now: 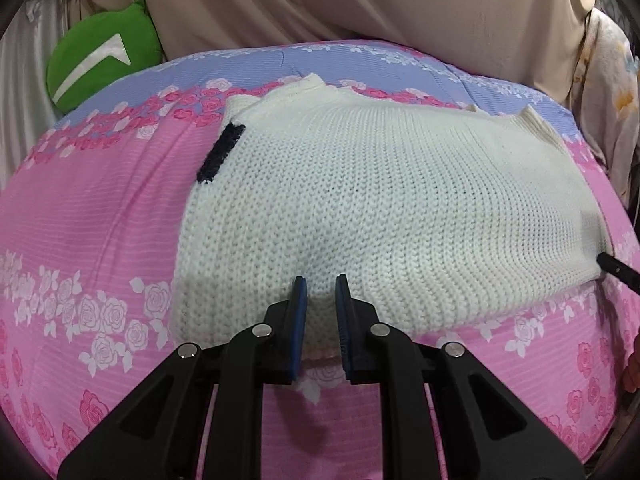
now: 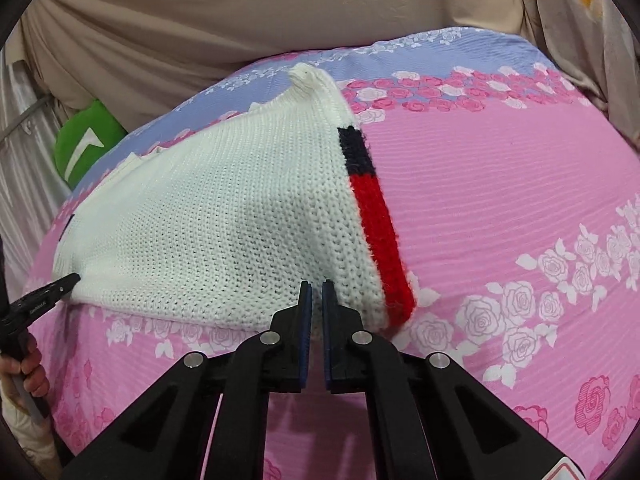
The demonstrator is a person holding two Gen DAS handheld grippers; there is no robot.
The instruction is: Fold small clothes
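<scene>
A white knit sweater (image 1: 380,200) (image 2: 220,220) lies folded flat on a pink rose-print bedsheet (image 1: 100,220) (image 2: 500,200). A navy stripe (image 1: 220,152) shows at its left edge. Its right edge carries a navy and red stripe (image 2: 380,232). My left gripper (image 1: 321,280) sits at the sweater's near hem, pads narrow with puckered knit pinched between them. My right gripper (image 2: 316,284) sits at the near hem by the red stripe, almost closed on the knit. Each gripper's black tip shows in the other view, the right gripper (image 1: 616,268) and the left gripper (image 2: 60,286).
A green cushion (image 1: 100,60) (image 2: 84,144) rests at the far left of the bed. Beige draped cloth (image 1: 360,0) hangs behind the bed, floral fabric (image 1: 612,100) at the far right. A person's hand (image 2: 28,368) holds the left gripper's handle.
</scene>
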